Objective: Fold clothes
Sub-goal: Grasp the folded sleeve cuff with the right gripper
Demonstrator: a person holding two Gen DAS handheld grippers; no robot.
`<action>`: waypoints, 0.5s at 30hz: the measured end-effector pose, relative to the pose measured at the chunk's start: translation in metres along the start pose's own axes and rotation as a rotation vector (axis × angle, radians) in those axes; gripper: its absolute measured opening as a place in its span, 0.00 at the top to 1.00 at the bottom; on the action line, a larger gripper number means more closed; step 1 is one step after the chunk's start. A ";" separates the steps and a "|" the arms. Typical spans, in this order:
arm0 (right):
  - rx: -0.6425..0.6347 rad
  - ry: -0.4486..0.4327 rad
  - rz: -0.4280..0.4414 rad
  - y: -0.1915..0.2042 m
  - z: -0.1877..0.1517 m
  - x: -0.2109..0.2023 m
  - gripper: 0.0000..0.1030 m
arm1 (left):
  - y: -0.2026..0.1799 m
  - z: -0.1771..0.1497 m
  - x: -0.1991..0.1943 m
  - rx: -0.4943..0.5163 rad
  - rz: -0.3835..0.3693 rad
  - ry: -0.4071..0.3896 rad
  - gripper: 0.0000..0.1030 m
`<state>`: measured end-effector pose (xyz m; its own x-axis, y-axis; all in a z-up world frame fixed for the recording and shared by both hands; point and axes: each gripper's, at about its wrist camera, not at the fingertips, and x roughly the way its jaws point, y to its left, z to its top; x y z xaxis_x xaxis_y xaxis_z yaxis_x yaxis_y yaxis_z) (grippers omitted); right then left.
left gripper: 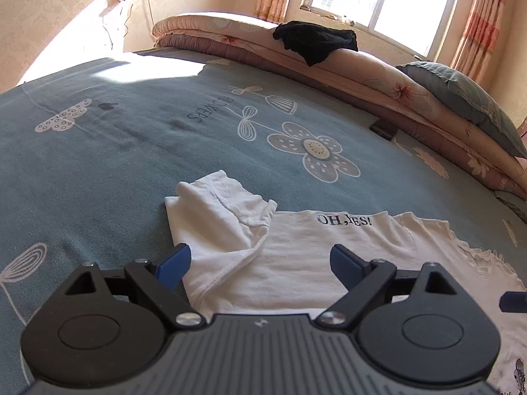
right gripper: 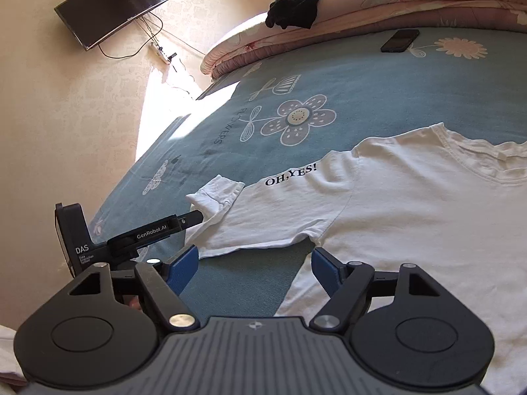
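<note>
A white T-shirt (left gripper: 296, 256) with black "OH,YES!" lettering lies spread on the blue-green flowered bedsheet (left gripper: 131, 151). Its sleeve (left gripper: 227, 217) is crumpled and partly folded over. My left gripper (left gripper: 260, 260) is open and empty, low over the sleeve. In the right wrist view the T-shirt (right gripper: 411, 217) fills the right side, with the sleeve (right gripper: 263, 210) stretched leftward. My right gripper (right gripper: 255, 265) is open and empty, by the armpit below the sleeve hem. The left gripper (right gripper: 192, 219) shows there from the side, at the sleeve's end; its jaw state is unclear in that view.
A rolled pink floral quilt (left gripper: 329, 56) runs along the bed's far side with a black garment (left gripper: 313, 41) on it and a grey pillow (left gripper: 461, 98) beside. A dark phone (right gripper: 400, 41) lies on the sheet. A TV (right gripper: 112, 6) hangs on the wall.
</note>
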<state>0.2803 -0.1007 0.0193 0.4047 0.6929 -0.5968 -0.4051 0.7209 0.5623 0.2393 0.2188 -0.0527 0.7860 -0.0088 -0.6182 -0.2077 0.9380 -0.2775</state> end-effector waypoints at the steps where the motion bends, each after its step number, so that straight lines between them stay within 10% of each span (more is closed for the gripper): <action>1: 0.024 0.013 0.027 0.000 0.007 0.013 0.37 | 0.004 -0.002 0.000 0.003 -0.039 0.000 0.11; 15: 0.144 0.170 0.126 0.023 0.064 0.201 0.47 | 0.093 -0.007 -0.005 -0.206 -0.062 -0.065 0.08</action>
<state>0.4049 0.0556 -0.0509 0.2096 0.7736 -0.5980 -0.3174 0.6323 0.7067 0.2121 0.3030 -0.0810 0.8355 -0.0362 -0.5484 -0.2667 0.8458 -0.4621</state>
